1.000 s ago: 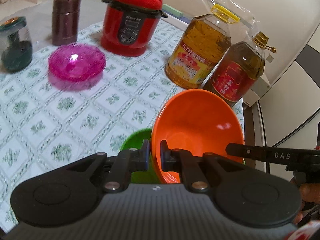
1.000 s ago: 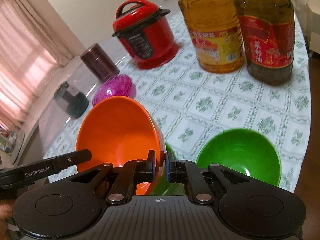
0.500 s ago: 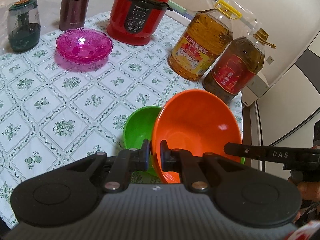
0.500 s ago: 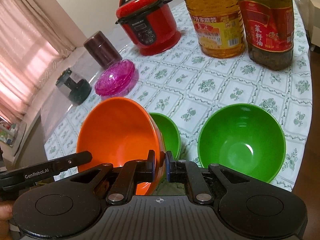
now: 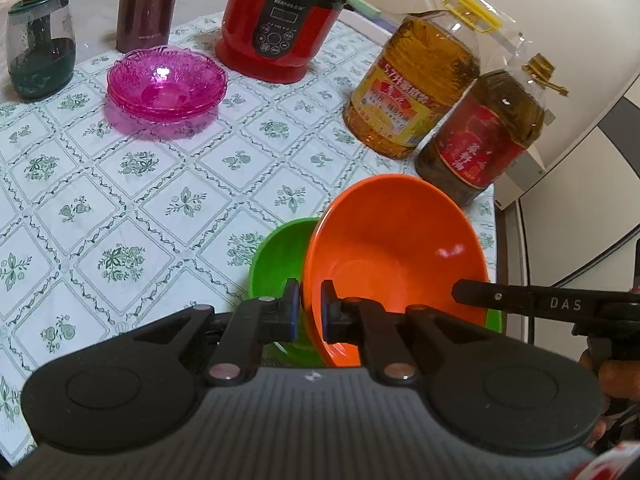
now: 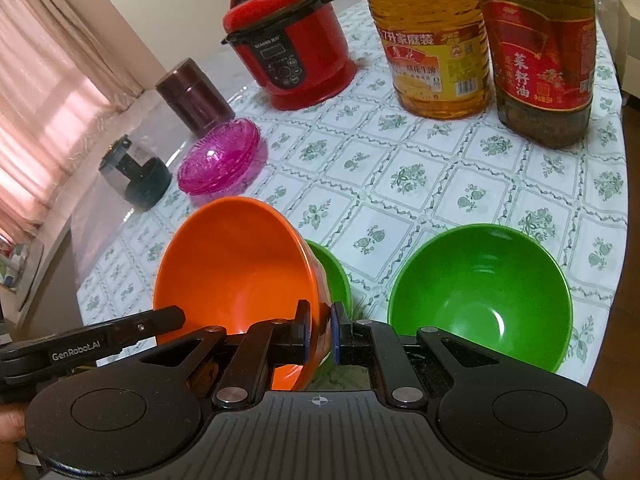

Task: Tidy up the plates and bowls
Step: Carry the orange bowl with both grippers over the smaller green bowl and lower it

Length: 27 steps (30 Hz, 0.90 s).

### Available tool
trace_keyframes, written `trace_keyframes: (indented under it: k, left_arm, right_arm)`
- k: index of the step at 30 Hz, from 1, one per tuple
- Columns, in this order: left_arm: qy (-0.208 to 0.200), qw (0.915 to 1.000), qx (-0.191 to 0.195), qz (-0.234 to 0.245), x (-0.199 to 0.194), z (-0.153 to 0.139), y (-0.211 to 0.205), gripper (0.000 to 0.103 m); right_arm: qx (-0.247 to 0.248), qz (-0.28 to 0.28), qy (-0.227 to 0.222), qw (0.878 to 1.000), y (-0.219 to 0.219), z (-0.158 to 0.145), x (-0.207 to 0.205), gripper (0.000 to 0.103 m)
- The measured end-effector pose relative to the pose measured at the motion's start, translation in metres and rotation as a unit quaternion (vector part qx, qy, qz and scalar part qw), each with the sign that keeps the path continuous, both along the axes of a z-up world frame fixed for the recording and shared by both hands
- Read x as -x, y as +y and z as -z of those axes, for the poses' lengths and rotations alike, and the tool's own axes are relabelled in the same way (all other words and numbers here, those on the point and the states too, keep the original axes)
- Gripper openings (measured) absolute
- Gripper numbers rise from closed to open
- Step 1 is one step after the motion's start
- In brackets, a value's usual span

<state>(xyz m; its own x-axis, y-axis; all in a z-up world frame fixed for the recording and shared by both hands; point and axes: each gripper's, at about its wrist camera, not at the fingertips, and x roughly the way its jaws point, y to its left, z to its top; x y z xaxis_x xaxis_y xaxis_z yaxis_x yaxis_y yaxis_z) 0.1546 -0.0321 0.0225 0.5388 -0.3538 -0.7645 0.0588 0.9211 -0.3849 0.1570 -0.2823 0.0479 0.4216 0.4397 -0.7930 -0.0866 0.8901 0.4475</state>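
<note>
Jaws of both grippers pinch the glossy orange bowl's [image 5: 396, 252] rim.

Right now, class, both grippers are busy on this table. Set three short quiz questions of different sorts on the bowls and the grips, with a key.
1. True or false: the orange bowl is clamped at its rim by both the left gripper and the right gripper.
2. How many green bowls are on the table? A) one B) two C) three
3. Fill in: the stacked pink glass bowls sit in front of the red ____.

Key:
1. True; each gripper's jaws pinch an opposite side.
2. B: the small green bowl and the large green bowl.
3. Pressure cooker.
</note>
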Motion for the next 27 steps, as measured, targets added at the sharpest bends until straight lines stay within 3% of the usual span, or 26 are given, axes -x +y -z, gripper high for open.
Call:
trace_keyframes:
  k: [10, 27]
  left_arm:
    - [0.017, 0.9997, -0.02, 0.0, -0.015, 0.02, 0.0, 0.009]
    - [0.024, 0.9987, -0.044, 0.008, -0.018, 0.035, -0.002, 0.009]
  right_arm:
    - [0.022, -0.014, 0.019, 0.999, 0.011, 0.025, -0.021, 0.01]
    - [0.059, -0.037, 0.02, 0.997, 0.027, 0.044, -0.02, 0.01]
